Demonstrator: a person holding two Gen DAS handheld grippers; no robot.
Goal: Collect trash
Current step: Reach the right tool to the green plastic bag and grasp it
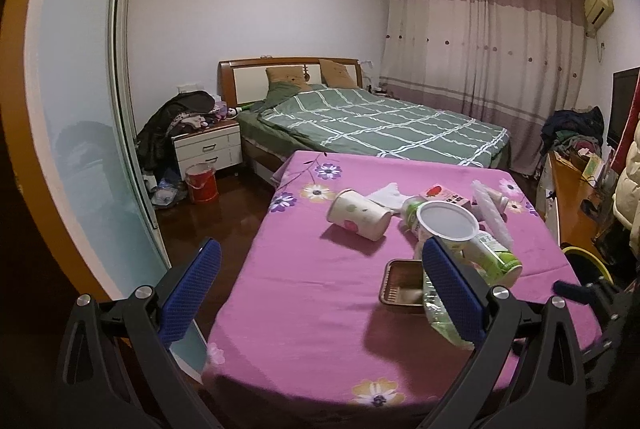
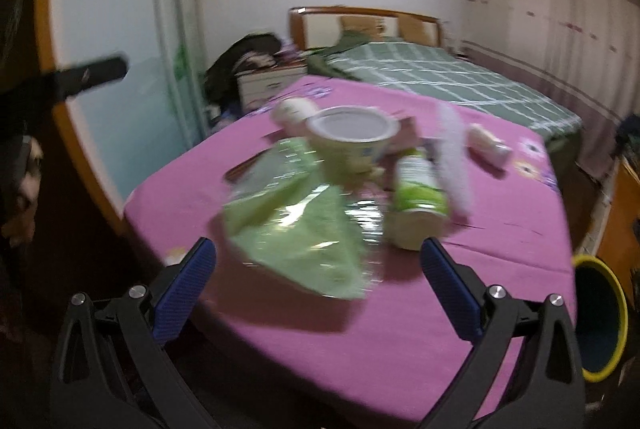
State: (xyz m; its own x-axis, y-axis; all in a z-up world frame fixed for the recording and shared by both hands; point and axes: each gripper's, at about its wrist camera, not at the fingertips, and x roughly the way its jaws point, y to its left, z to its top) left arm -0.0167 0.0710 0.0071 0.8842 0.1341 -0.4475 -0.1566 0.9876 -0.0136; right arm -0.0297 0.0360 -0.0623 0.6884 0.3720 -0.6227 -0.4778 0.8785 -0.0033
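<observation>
Only the left wrist view shows the red bucket [image 1: 201, 182] on the dark floor by the white nightstand [image 1: 208, 145], and a brown tray [image 1: 402, 282] on the table. The left gripper [image 1: 320, 293] is spread wide and holds nothing. The blurred right wrist view alone shows the yellow-rimmed bin [image 2: 600, 317] fully, on the floor at the table's right. The right gripper [image 2: 318, 289] is also wide open and empty, with a green plastic wrapper [image 2: 296, 229] lying between its 2 fingers' line of sight. A paper cup [image 1: 358, 215], white tub [image 1: 447, 221] and green bottle [image 2: 416, 193] litter the pink floral tablecloth [image 1: 304, 309]. Behind stands a green-quilted bed [image 1: 380, 125].
</observation>
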